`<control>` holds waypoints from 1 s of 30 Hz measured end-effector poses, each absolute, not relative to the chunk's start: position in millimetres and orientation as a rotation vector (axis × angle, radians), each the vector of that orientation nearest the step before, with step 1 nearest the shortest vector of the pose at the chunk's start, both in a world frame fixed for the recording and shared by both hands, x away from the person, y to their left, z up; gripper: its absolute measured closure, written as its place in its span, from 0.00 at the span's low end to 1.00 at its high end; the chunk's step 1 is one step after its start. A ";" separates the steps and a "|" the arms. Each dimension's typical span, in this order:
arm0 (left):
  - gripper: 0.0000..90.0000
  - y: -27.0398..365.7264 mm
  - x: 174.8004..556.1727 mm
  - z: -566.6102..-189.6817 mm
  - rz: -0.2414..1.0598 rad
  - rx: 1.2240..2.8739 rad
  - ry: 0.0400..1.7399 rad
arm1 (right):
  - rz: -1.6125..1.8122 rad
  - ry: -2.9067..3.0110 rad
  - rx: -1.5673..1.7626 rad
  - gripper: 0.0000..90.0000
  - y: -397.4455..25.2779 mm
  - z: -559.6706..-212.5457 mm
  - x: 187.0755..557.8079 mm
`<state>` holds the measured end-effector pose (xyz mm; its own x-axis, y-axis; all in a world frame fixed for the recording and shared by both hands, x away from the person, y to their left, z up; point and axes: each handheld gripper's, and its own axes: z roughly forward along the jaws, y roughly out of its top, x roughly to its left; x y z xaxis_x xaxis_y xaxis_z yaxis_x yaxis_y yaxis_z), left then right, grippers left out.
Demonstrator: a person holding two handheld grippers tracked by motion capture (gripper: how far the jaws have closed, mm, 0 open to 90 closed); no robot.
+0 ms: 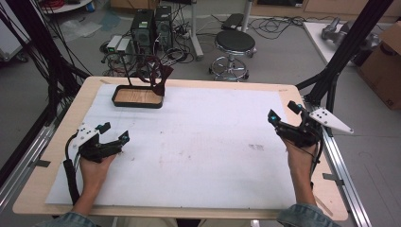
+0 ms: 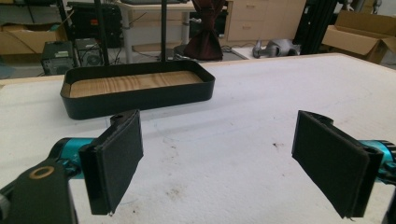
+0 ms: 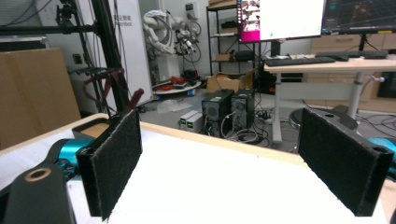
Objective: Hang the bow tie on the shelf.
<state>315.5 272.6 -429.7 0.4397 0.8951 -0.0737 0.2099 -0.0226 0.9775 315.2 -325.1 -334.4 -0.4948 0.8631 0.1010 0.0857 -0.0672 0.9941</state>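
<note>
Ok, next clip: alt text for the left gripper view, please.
The left gripper holds its two black padded jaws wide open, low over a white table cover, with nothing between them. Beyond them sits a shallow black tray with a wood-grain floor, apparently empty, and a dark red cloth behind it.

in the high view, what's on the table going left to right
left gripper → black tray with a wooden floor, set farther back → bare white mat → right gripper
</note>
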 end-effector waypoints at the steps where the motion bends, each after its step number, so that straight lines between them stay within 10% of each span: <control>1: 0.18 272.6 315.5 -429.7 0.734 1.524 1.014 | 1.625 1.596 1.031 0.15 -325.1 -334.4 315.2; 30: 0.18 273.9 314.2 -429.7 0.742 1.532 1.026 | 1.541 1.674 1.119 0.14 -312.5 -414.0 281.1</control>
